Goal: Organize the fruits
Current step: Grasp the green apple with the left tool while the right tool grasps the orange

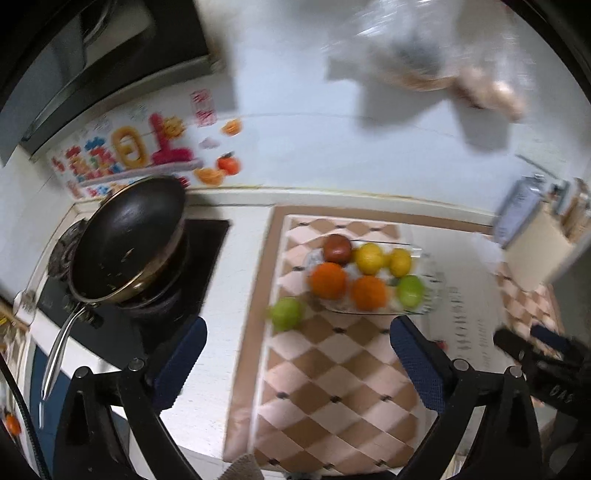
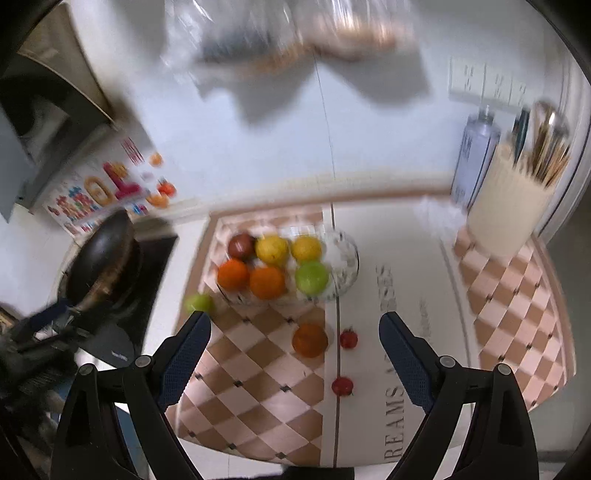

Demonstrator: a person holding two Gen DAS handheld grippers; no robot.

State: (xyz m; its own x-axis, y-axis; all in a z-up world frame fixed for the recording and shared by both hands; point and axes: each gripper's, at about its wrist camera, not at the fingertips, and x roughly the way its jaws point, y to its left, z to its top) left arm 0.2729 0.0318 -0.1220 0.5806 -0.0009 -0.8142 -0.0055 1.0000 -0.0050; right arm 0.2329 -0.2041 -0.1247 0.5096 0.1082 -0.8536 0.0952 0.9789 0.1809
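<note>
A clear glass bowl (image 2: 345,264) on the checkered mat holds a dark red fruit (image 2: 241,246), two yellow ones (image 2: 272,250), two oranges (image 2: 266,282) and a green one (image 2: 311,277). The bowl also shows in the left wrist view (image 1: 430,291). A loose green fruit (image 1: 286,314) lies on the mat left of the bowl, seen in the right wrist view too (image 2: 199,303). An orange (image 2: 309,339) and two small red fruits (image 2: 348,339) (image 2: 342,386) lie in front of the bowl. My left gripper (image 1: 297,363) is open and empty, near the green fruit. My right gripper (image 2: 295,363) is open and empty above the loose orange.
A black pan (image 1: 127,238) sits on the stove at the left. A cream utensil holder (image 2: 511,206) and a bottle (image 2: 474,158) stand at the back right. Plastic bags (image 2: 280,33) hang on the wall above. The right gripper shows at the left view's edge (image 1: 535,354).
</note>
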